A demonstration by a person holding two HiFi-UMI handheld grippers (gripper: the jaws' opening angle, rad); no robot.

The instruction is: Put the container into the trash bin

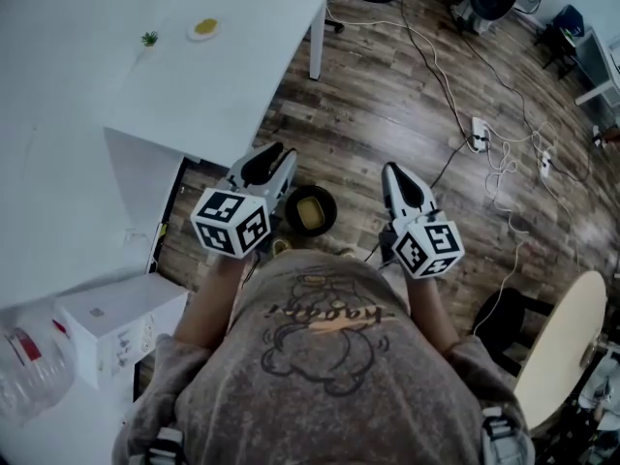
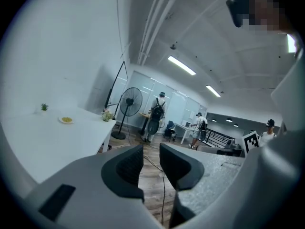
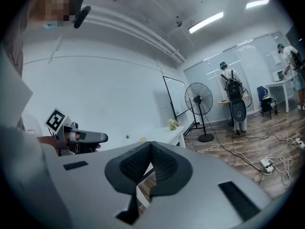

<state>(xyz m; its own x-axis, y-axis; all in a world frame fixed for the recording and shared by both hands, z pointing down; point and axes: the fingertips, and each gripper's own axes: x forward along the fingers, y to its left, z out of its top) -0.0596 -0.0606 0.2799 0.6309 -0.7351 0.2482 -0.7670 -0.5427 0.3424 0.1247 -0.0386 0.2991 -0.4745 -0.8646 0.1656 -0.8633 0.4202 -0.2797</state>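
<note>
A round black trash bin [image 1: 330, 204] stands on the wooden floor, seen from above between my two grippers. A yellowish container [image 1: 308, 213] lies inside it. My left gripper [image 1: 269, 158] is raised to the left of and above the bin, with its jaws apart and nothing between them [image 2: 151, 149]. To the right of the bin my right gripper [image 1: 395, 172] is also raised, and its jaws meet at the tips with nothing in them [image 3: 151, 144]. Both point outward into the room, roughly level.
A white table [image 1: 223, 85] stretches at the upper left, with a small plate [image 1: 204, 29] and a tiny plant [image 1: 149, 39]. A white box [image 1: 116, 327] and a plastic bottle [image 1: 29, 361] lie at the lower left. Cables and a power strip [image 1: 478, 134] run across the floor at right. A standing fan [image 2: 130, 104] and people are farther off.
</note>
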